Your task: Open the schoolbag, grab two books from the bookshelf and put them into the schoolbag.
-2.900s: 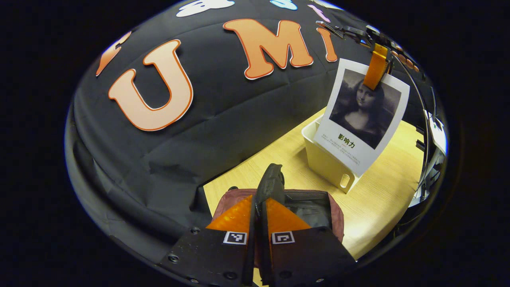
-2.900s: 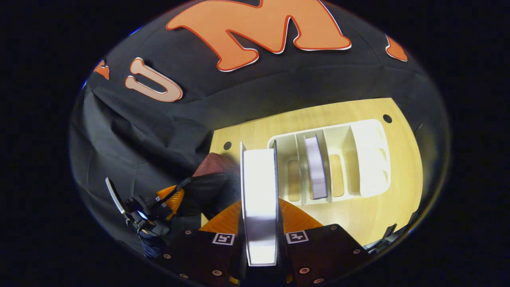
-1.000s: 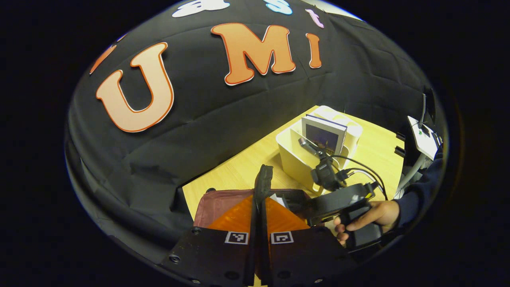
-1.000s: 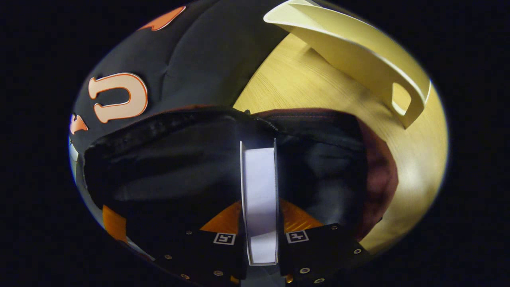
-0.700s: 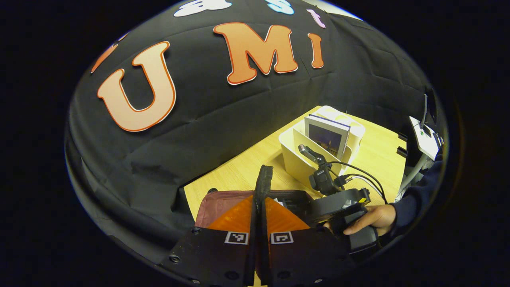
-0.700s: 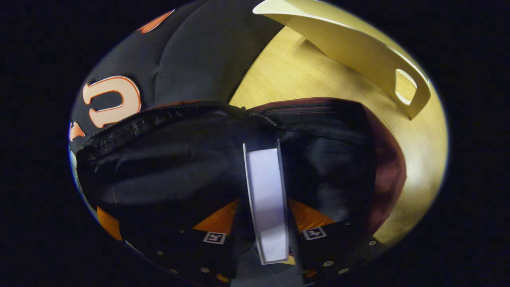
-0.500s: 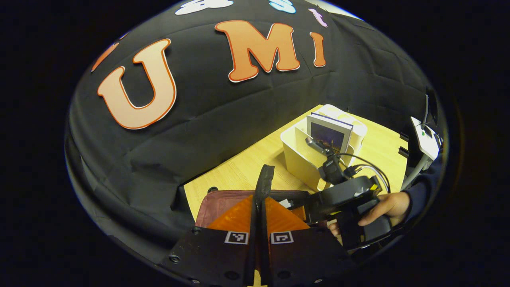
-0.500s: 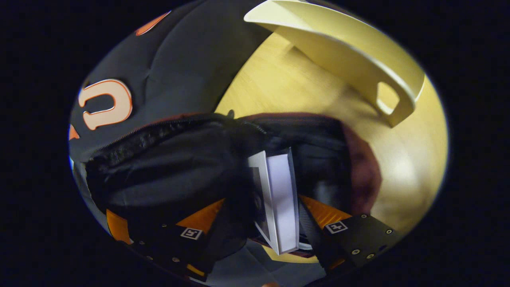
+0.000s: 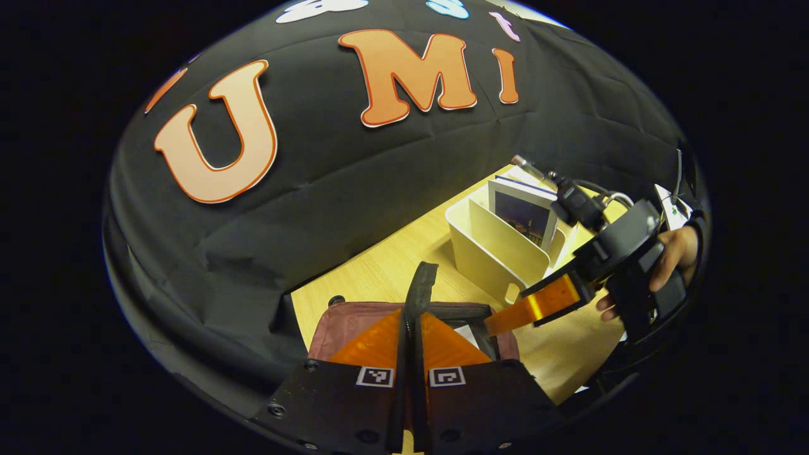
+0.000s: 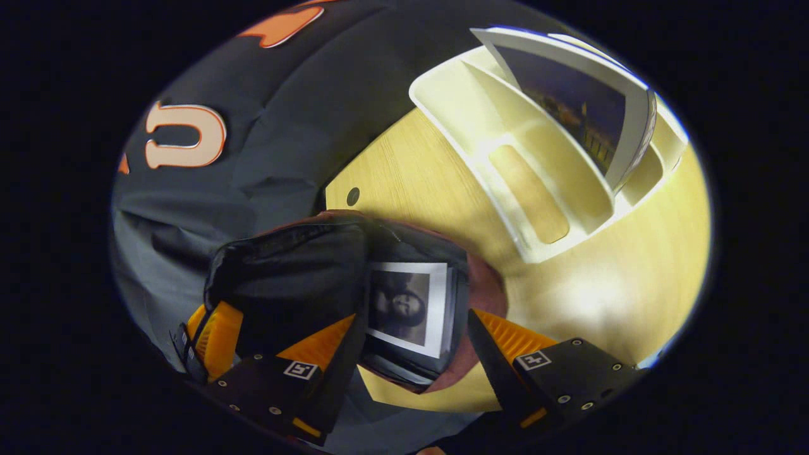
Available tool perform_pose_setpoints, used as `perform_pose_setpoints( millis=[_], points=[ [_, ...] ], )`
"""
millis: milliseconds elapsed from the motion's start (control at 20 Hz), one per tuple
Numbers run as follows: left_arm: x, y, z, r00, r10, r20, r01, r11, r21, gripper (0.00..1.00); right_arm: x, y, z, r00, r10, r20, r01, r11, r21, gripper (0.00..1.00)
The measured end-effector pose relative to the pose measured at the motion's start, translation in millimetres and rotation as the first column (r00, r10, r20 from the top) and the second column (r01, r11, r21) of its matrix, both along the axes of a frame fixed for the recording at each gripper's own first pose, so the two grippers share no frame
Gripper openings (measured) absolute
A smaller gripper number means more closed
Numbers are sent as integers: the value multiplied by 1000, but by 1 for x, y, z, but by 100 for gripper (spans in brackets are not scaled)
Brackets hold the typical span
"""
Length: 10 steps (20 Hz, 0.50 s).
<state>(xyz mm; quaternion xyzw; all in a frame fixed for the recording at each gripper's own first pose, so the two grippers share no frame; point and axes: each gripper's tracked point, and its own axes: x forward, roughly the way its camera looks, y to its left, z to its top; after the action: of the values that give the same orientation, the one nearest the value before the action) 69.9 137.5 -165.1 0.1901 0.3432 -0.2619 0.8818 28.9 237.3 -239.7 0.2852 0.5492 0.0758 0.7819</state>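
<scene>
Left tool: fingers pressed together on the black flap of the schoolbag, holding the mouth open. Schoolbag sits on the bench by the black cloth wall.

Right tool: fingers spread wide, gripping nothing, poised above the bag's mouth. In the left gripper view it hangs off to the right, a hand on its grip, orange finger pointing toward the bag.

First book: lies inside the schoolbag, cover up, tilted against the lining. Not fully sunk; its near edge looks level with the opening.

Second book: stands leaning in a slot of the white bookshelf, near the bag on the bench. Seen from the left side too: book, bookshelf.

Judgement: one book in, one to fetch.

Doing the fetch well:
- Left tool should keep its pinch on the flap, held high, so the mouth does not sag over the first book.
- Right tool should come at the leaning book from above, fingers either side of its covers near the top edge, clear of the shelf dividers.
- Lift straight up before swinging across; a slanted pull may drag the light shelf.
- Lower it beside or onto the first book, spine-first, and release only once it is below the zipper line.
</scene>
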Motion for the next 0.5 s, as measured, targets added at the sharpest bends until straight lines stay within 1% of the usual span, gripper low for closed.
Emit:
perform_pose_setpoints(
  millis=[200, 350, 500],
  points=[
    [-1, -1, -6, 1000, 28, -1, -28, 999, -21, 7, -10, -46, 20, 997, 83, 10, -81, 989, -124, 97],
    [-1, -3, -9, 999, 36, -4, -36, 999, -31, 6, -10, -78, 43, 990, 136, 34, -126, 967, -220, 98],
    [-1, -3, -10, 999, 46, -1, -46, 998, -33, 7, -11, -100, 60, 983, 179, 41, -161, 946, -281, 98]
  ],
)
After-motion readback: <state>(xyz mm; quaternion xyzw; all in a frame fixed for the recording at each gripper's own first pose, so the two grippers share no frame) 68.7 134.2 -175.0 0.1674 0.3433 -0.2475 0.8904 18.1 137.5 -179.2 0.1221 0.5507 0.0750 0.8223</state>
